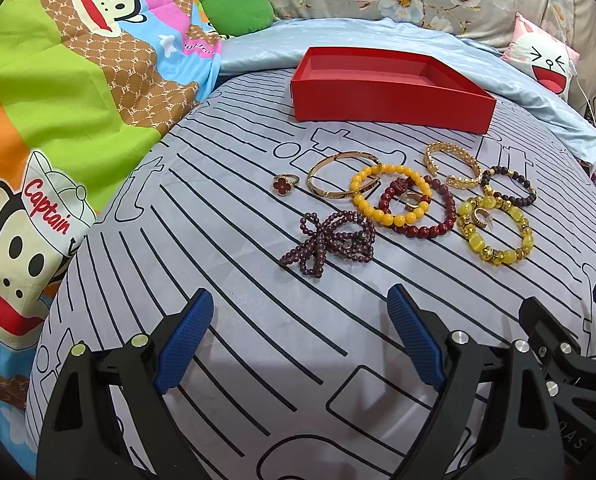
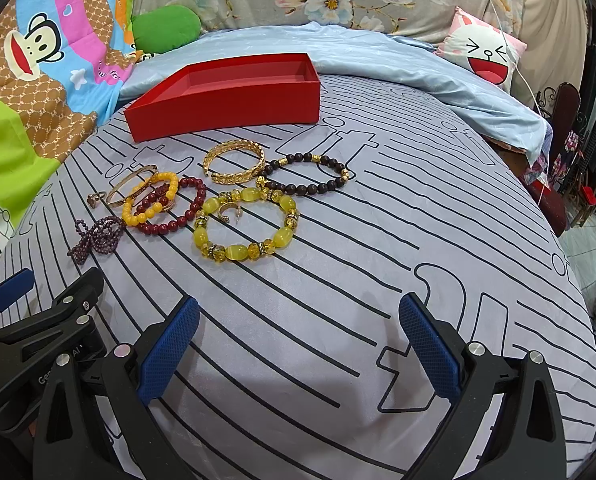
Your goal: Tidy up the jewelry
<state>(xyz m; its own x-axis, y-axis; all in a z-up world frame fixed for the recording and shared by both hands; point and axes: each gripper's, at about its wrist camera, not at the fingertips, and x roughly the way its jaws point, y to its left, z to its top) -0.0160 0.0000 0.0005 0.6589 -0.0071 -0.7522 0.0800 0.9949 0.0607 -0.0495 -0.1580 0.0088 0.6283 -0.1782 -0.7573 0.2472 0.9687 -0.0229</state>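
Left wrist view: we are holding the left gripper (image 1: 300, 338) with its jaws spread wide and nothing between them, its blue pads (image 1: 184, 342) hanging over the striped bedsheet (image 1: 234, 304) without touching any jewelry. At our twelve o'clock, past the pads, the jewelry is lying in a loose cluster: a purple bead strand (image 1: 330, 242) nearest, a ring (image 1: 284, 185) at eleven o'clock, a plain gold bangle (image 1: 340, 176) and a yellow bead bracelet (image 1: 390, 196) overlapping it. The red box (image 1: 390, 92) is sitting farther off at twelve o'clock, open and facing up.

Right wrist view: we are keeping the right gripper (image 2: 298, 344) just as widely released, empty, above bare sheet. The big yellow stone bracelet (image 2: 246, 226) is lying at eleven o'clock, with the box (image 2: 226, 106) beyond it.
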